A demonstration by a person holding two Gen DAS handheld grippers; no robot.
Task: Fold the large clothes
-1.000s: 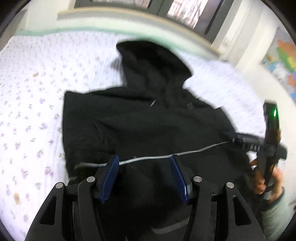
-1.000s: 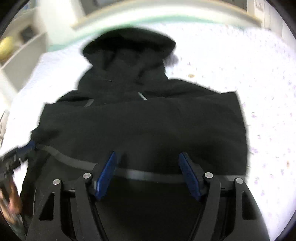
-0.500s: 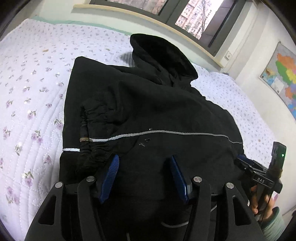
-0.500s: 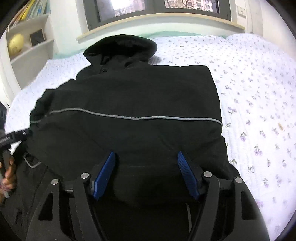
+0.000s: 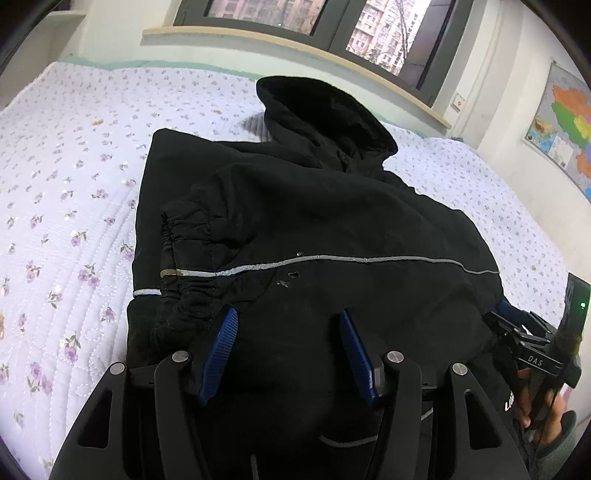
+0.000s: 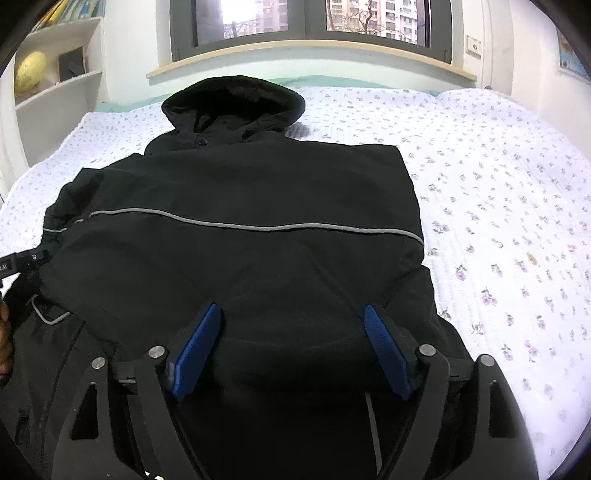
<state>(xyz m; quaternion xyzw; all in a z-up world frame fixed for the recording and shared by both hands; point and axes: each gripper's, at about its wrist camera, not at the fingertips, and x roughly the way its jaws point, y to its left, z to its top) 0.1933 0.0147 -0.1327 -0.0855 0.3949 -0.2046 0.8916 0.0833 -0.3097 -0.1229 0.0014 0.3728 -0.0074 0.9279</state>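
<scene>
jacket [image 6: 240, 192] folded, hood at 12 o'clock. right gripper [image 6: 291, 347] jaws just widened, empty; left gripper [image 5: 288, 354] half-wide, empty. lift both clear without snagging cloth.

Light: you get soft daylight from the window [image 6: 314, 22] at top of frame | Shadows: faint, beside the jacket [image 6: 240, 221] hood | Focus: both views sharp, no blur | Edges: your fisheye bends them, corners black.
</scene>
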